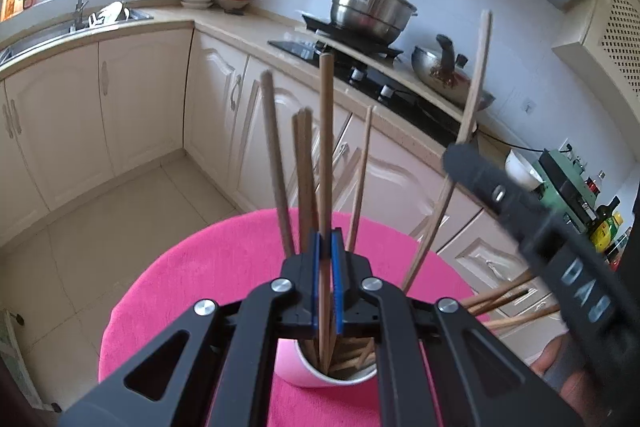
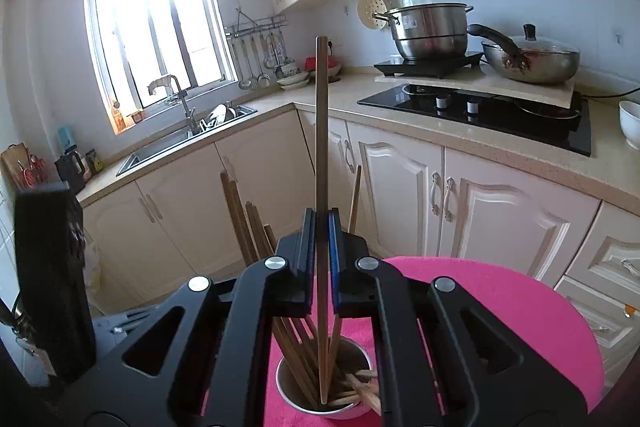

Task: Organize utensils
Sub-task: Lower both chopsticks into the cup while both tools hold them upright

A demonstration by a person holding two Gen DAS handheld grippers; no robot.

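Note:
A pink cup [image 1: 296, 375] stands on a round pink stool [image 1: 192, 275] and holds several wooden chopsticks [image 1: 276, 163]. My left gripper [image 1: 326, 243] is shut on one upright chopstick [image 1: 325, 131] whose lower end reaches into the cup. My right gripper [image 2: 322, 223] is shut on another upright chopstick [image 2: 321, 115], its lower end inside the cup [image 2: 288, 391]. The right gripper also shows in the left wrist view [image 1: 520, 203], at the right, holding its chopstick [image 1: 478, 75]. More chopsticks [image 1: 516, 303] lie on the stool at the right edge.
Cream kitchen cabinets [image 2: 400, 187] and a counter with a black hob [image 2: 480, 111], a steel pot [image 2: 430, 31] and a pan [image 2: 532, 61] stand behind the stool. A sink [image 2: 180, 139] is at the left under the window. The stool top [image 2: 500, 307] is bare beside the cup.

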